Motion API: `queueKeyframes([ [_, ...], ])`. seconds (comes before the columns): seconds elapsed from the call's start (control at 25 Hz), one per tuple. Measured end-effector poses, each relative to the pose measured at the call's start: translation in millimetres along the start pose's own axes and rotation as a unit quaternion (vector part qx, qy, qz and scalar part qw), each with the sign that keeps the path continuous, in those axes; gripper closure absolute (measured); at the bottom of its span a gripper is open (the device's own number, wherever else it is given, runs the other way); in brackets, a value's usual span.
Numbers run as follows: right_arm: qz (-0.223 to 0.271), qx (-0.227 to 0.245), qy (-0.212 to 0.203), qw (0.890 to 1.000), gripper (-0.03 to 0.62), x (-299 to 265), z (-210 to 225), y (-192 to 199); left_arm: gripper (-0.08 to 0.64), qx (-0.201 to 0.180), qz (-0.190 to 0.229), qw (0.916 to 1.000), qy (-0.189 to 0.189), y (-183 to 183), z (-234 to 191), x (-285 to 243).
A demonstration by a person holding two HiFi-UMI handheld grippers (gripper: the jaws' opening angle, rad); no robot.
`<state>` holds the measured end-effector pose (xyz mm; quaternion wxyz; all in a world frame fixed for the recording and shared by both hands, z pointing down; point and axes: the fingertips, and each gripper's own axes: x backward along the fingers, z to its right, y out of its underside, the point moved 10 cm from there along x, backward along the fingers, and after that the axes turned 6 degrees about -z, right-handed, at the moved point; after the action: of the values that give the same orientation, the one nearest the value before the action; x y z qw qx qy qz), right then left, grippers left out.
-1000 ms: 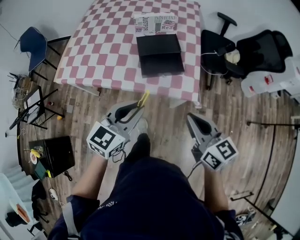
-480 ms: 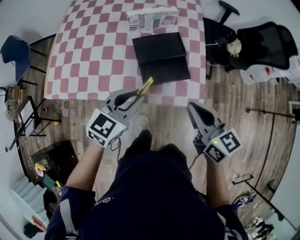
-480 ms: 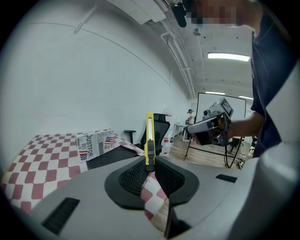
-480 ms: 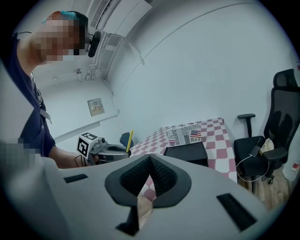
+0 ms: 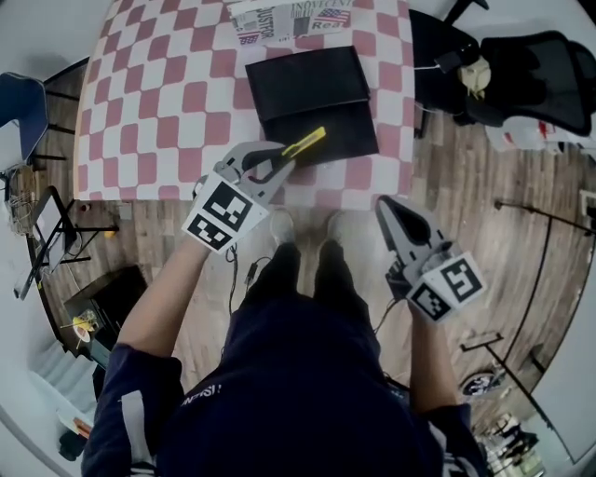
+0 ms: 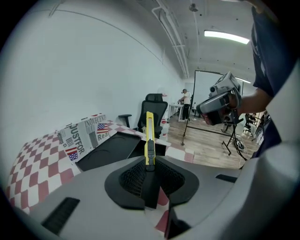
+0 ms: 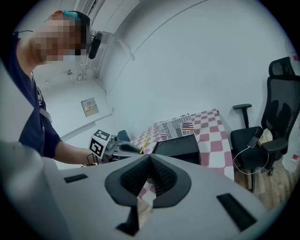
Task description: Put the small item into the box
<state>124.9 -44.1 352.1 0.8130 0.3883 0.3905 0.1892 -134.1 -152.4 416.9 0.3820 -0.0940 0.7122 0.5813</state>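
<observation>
A slim yellow utility knife point(image 5: 307, 144) sticks out of my left gripper point(image 5: 284, 160), which is shut on its near end. The knife's tip hangs over the near part of the black box point(image 5: 312, 102), which lies open on the red-and-white checkered table point(image 5: 158, 102). In the left gripper view the knife point(image 6: 149, 136) points upward from the jaws, with the black box point(image 6: 119, 147) beyond it. My right gripper point(image 5: 386, 207) is shut and empty, held over the wooden floor just off the table's near edge. The right gripper view shows its jaws pressed together point(image 7: 150, 164) and the box point(image 7: 180, 146) ahead.
A newspaper-print carton point(image 5: 284, 17) stands behind the black box. Black office chairs point(image 5: 521, 74) crowd the right of the table. A blue chair point(image 5: 19, 102) and cluttered stands point(image 5: 56, 233) are at the left. My legs and shoes point(image 5: 303, 242) are at the table's edge.
I have stepped closer to the table. The left gripper has carried the knife forward, from over the floor to above the table's near edge and the box. The right gripper stays low and shut.
</observation>
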Motion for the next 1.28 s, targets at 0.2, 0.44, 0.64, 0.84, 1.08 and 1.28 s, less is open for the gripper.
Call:
queueKeyframes([
  [0.2,-0.016,-0.013,-0.017,1.000,0.586,-5.2,36.1,6.2,0.479,-0.032,-0.068,0.9972,0.001,-6.2,-8.9,-48.4],
  [0.44,-0.028,-0.035,-0.026,0.999,0.586,-5.6,80.2,15.6,0.479,-0.071,-0.158,0.9848,0.002,-8.9,-15.7,-109.8],
  [0.64,-0.035,-0.054,-0.023,0.998,0.586,-1.7,110.6,23.5,0.479,-0.086,-0.222,0.9711,0.010,-6.3,-20.5,-148.4],
  [0.84,-0.040,-0.068,-0.023,0.997,0.586,-0.1,130.2,30.8,0.479,-0.095,-0.290,0.9523,0.010,-0.9,-21.7,-172.7],
  [1.08,-0.044,-0.080,-0.027,0.995,0.586,-0.2,143.6,36.8,0.479,-0.107,-0.349,0.9307,0.013,-0.9,-19.2,-189.1],
  [1.28,-0.042,-0.087,-0.029,0.995,0.586,0.5,150.0,37.6,0.477,-0.121,-0.383,0.9156,0.016,-6.4,-17.8,-195.6],
])
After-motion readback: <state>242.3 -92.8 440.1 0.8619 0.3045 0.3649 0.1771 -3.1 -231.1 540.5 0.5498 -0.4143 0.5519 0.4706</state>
